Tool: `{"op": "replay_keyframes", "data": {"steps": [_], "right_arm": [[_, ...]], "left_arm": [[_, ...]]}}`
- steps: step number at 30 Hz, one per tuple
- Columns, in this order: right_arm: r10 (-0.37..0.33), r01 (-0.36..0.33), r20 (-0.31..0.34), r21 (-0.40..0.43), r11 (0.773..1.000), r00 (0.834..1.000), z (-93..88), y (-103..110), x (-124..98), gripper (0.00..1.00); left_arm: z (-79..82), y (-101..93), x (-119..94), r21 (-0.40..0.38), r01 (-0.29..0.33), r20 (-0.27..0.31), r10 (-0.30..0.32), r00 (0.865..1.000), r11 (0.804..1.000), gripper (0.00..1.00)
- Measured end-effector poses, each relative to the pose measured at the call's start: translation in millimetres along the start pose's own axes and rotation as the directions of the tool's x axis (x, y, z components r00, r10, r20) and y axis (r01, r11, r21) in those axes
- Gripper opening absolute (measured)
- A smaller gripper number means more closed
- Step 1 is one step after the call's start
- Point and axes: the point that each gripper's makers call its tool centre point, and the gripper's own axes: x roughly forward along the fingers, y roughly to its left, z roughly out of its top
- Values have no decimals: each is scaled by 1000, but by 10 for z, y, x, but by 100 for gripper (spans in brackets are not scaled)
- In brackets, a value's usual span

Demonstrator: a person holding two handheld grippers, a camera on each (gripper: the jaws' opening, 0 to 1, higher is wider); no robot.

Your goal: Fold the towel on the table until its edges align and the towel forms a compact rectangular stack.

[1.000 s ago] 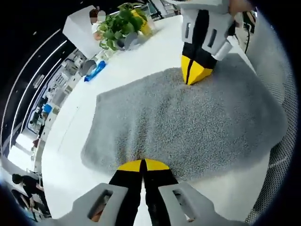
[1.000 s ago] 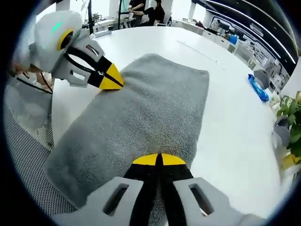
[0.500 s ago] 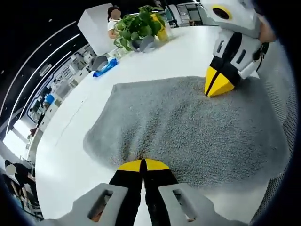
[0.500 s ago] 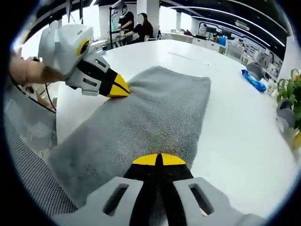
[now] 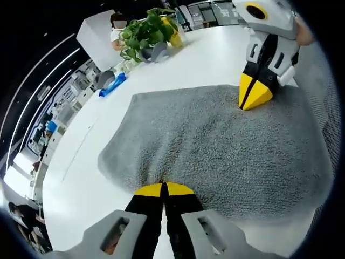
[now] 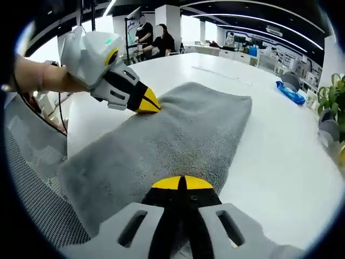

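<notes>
The white table (image 5: 215, 59) carries everything, and the grey towel (image 5: 215, 145) is the landmark: it lies flat on the table near the person's side, one long edge at or hanging over the table edge toward a mesh chair (image 6: 32, 178).

In the right gripper view the towel's long axis runs from the right gripper (image 6: 181, 183) away to the far short edge. The right gripper's jaws are pressed together on the near short end, pinching the cloth. The left gripper (image 5: 164, 189), jaws likewise pressed together, pinches the long edge on the chair side; it also shows in the right gripper view, to the left of the towel. Both grippers thus hold one end of the towel, and neither is nearer the far end.

A fold would likely carry this held end along the long axis toward the free far short edge. Bare table lies beyond that edge and along the towel's other long side.

Well beyond the towel stand a potted plant (image 5: 144, 33) and a blue packet (image 5: 112, 84).
</notes>
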Motion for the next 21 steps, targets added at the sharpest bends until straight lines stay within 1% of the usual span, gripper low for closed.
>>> {"op": "replay_keyframes", "data": {"steps": [1,3,6,8,9,11,12,13,14,15,18,19,21], "right_arm": [[-3,3,2,-12,1000,1000,3,5,4,0],[-4,4,3,-7,1000,1000,9,-2,6,0],[4,-4,6,3,1000,1000,14,-8,13,0],[9,-9,10,-1,1000,1000,15,-7,12,0],[10,-9,9,-13,1000,1000,17,-4,13,0],[1,-1,-7,-74,997,1000,17,1,17,0],[-12,10,-17,-139,990,1000,22,8,21,0],[-20,16,-18,-186,982,1000,28,17,26,0],[-28,23,-17,-247,969,999,36,34,33,0],[-32,27,-16,-267,963,999,37,40,35,0],[-27,24,-8,-258,966,1000,31,38,35,0],[-9,10,6,-273,962,1000,33,43,36,0],[28,-18,27,-336,942,999,50,55,40,0]], "left_arm": [[7,14,12,-4,5,-2,-5,1000,1000,0],[8,29,26,-21,9,-3,-9,1000,1000,0],[7,30,30,-26,6,-1,-6,1000,1000,0],[8,24,29,-9,0,2,0,1000,1000,0],[12,21,30,22,3,-1,-3,1000,1000,0],[17,17,34,37,16,-18,-15,1000,999,0],[16,10,36,82,43,-43,-39,998,996,0],[20,10,43,94,57,-51,-52,997,994,0],[29,33,54,66,61,-52,-57,997,996,0],[23,38,55,42,66,-53,-64,997,997,0],[18,42,44,-14,61,-38,-61,997,998,0],[14,39,44,-33,52,-31,-53,998,998,1],[8,44,42,-47,49,-14,-49,999,998,1]]}}
